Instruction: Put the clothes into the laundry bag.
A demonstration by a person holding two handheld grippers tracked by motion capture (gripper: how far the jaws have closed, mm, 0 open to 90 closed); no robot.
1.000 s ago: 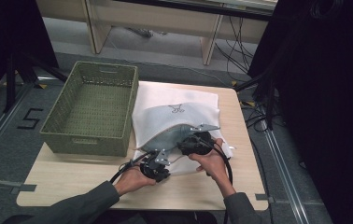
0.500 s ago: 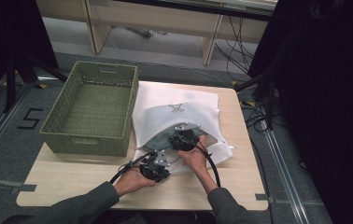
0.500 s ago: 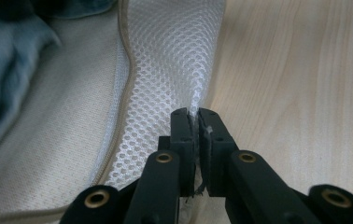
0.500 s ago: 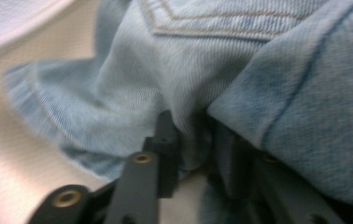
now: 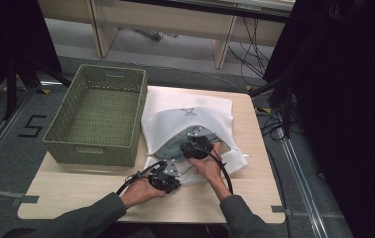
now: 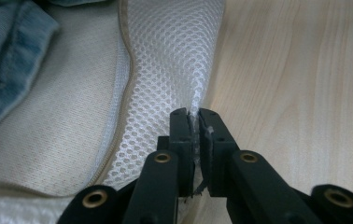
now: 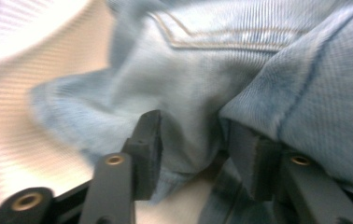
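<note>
The denim garment [image 7: 240,70] lies partly inside the white mesh laundry bag [image 5: 188,116], which is spread flat on the table [image 5: 76,186] just right of the green basket [image 5: 96,116]. I keep my left gripper [image 6: 193,116] pinched tight on the bag's mesh edge near the zipper, pinning that lip down at the near side so the mouth stays open. My right gripper [image 7: 191,135] is in the opening with its 2 jaws part-spread around a fold of denim; they have just been opening, and the pads look beside the cloth, not clamped on it. I judge I am working the garment through the mouth, so I want a firm bite next.
</note>
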